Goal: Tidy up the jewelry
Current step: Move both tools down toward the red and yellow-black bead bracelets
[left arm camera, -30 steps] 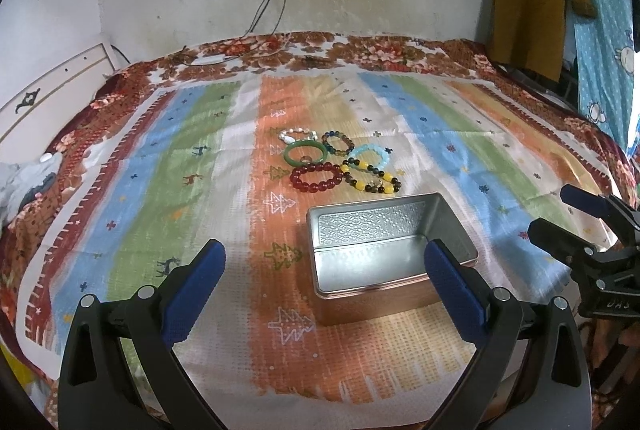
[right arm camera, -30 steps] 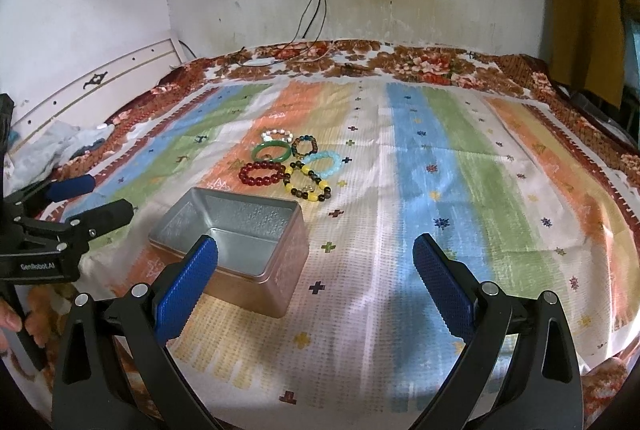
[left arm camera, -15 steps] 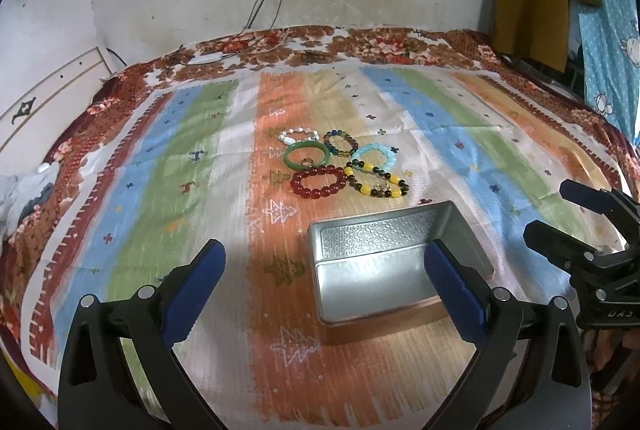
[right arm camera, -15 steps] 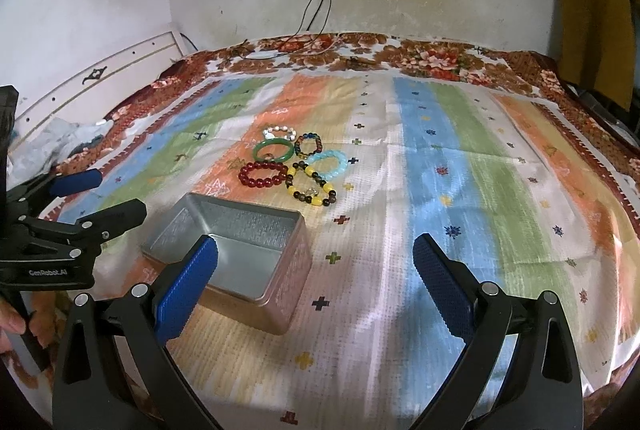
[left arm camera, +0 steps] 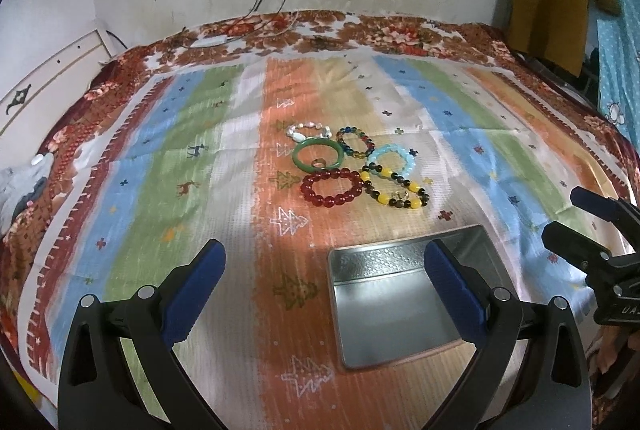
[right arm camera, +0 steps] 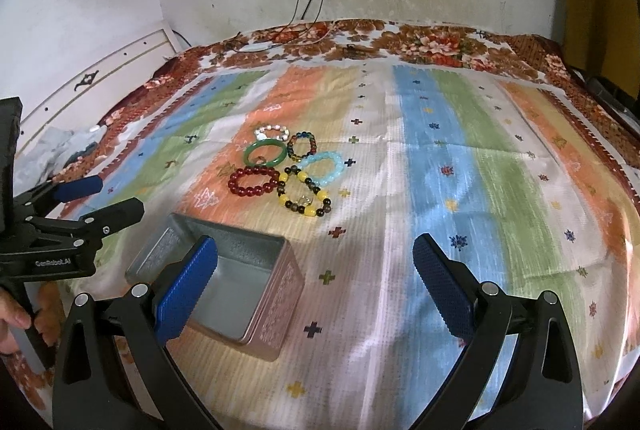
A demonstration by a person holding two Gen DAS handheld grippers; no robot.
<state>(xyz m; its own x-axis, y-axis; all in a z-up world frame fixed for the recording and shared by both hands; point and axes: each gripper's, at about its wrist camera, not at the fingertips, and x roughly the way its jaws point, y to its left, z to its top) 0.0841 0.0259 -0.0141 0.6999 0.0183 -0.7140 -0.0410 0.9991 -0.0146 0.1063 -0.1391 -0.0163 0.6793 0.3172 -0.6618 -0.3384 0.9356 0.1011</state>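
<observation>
**Spotter:** Both tongs are released and hold nothing. Your left gripper (left arm camera: 322,276) hangs spread over the near part of the striped bedspread (left arm camera: 200,190), and your right gripper (right arm camera: 316,272) does the same, with its left finger over the open metal tin (right arm camera: 224,282).

**Operator:** Where do the bracelets lie from me?

**Spotter:** Straight ahead and farther out, past the tin. They form one tight cluster on the orange stripe: the red bead bracelet (left arm camera: 333,187) nearest you on the left, the yellow-and-dark bead bracelet (left arm camera: 396,190) nearest on the right, touching it. Behind them lie the green bangle (left arm camera: 318,155), the pale blue bracelet (left arm camera: 392,160), the multicolour bead bracelet (left arm camera: 355,142) and, farthest, the white bead bracelet (left arm camera: 308,130).

**Operator:** Which hand should go?

**Spotter:** I judge your left slightly better placed for the red one; from its camera the cluster sits almost dead ahead. From your right camera it lies ahead and to the left, so the yellow-and-dark one suits that hand. The tin lies between you and the cluster, its long side running roughly left to right, so you reach over it and carry back towards yourself.
</observation>
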